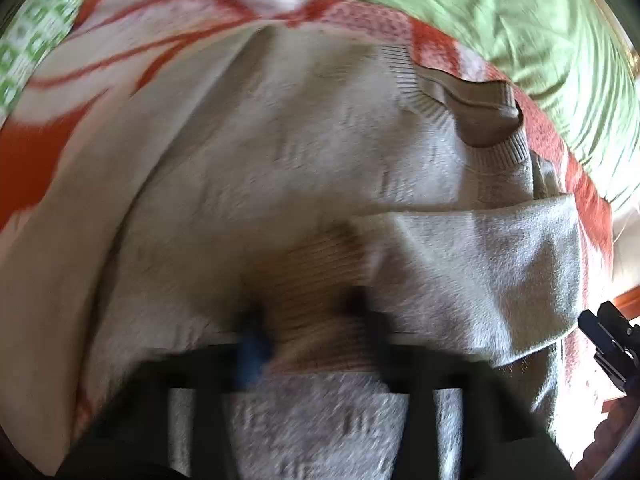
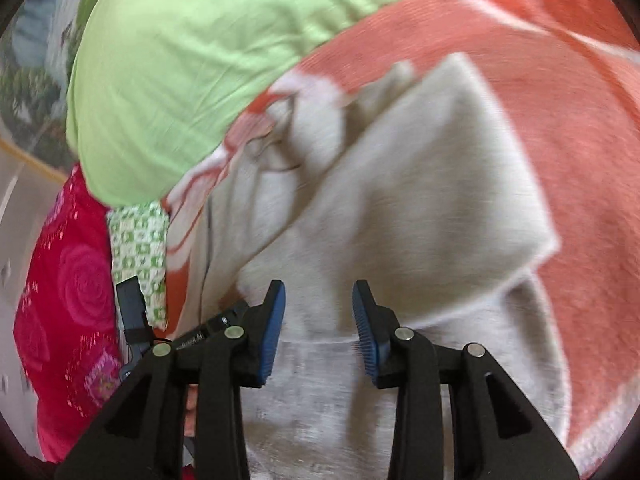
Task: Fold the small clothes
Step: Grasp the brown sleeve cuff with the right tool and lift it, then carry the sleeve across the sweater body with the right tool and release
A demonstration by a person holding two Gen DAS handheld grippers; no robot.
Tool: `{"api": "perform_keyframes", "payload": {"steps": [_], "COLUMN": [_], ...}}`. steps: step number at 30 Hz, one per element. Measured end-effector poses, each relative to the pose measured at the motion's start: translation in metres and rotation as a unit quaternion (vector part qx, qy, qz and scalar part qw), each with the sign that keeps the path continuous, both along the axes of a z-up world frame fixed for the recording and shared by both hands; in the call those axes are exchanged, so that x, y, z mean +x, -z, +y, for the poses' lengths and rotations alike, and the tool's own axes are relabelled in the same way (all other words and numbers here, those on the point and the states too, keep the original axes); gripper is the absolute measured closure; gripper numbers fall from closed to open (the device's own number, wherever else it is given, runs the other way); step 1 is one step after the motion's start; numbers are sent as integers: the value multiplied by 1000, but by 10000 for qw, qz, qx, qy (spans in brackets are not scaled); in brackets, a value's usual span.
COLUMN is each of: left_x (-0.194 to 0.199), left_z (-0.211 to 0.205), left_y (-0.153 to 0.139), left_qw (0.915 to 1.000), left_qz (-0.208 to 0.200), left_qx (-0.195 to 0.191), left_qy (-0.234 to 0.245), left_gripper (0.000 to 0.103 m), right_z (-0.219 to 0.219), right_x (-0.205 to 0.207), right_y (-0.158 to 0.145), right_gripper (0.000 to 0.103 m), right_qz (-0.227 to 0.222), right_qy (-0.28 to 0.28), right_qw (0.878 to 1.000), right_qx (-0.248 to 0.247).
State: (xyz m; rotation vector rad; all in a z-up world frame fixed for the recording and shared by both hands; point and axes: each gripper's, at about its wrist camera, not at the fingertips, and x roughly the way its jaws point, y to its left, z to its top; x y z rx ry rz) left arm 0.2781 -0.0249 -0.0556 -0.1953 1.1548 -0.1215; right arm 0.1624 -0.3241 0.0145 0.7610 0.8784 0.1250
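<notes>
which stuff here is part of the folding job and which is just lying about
Job:
- grey knit sweater, one sleeve folded across it
- left gripper, ribbed cuff between its fingers, blurred
- right gripper, open over the sweater

Lying about:
- orange and white blanket underneath
- green pillow
- red floral cloth
- green patterned cloth

The sweater [image 1: 320,152] lies on the blanket [image 1: 80,92]; the pillow [image 1: 500,12] sits behind, apparently touching the blanket.
</notes>
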Motion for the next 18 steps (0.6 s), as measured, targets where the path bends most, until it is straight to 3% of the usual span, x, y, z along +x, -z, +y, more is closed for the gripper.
{"api": "perform_keyframes", "payload": {"steps": [2,4,6,7,9,10,13,18], "left_x": [-1,-11,-22,-26,-26,-23,-22,-27], "left_z": [-3,8,24,38,58,70,95,91], "left_y": [-13,-48,-76,-83,-76,-65,-40,-26], "left_qw": [9999,9983,9952,9933,9923,9931,9956,9952], "left_qz": [-109,-546,-963,-1105,-1059,-836,-451,-392], "left_qx": [-16,-192,13,200,518,645,244,287], "left_qy": [-9,-92,-197,-278,-389,-519,-788,-853], "left_gripper": [95,95,95,95,95,95,95,95], "right_z": [-5,-18,-29,-33,-45,-52,-60,-50], "right_x": [-3,-9,-14,-15,-16,-14,2,41], "right_y": [-1,-7,-16,-18,-19,-15,-1,14], "right_gripper": [66,66,63,54,42,41,41,41], "right_qz": [-18,-65,-180,-205,-210,-169,39,254], "right_qy": [166,360,597,690,947,1062,1017,599], "right_qw": [9999,9993,9973,9962,9926,9911,9917,9929], "right_qx": [-20,-127,-378,-498,-728,-780,-781,-1000]}}
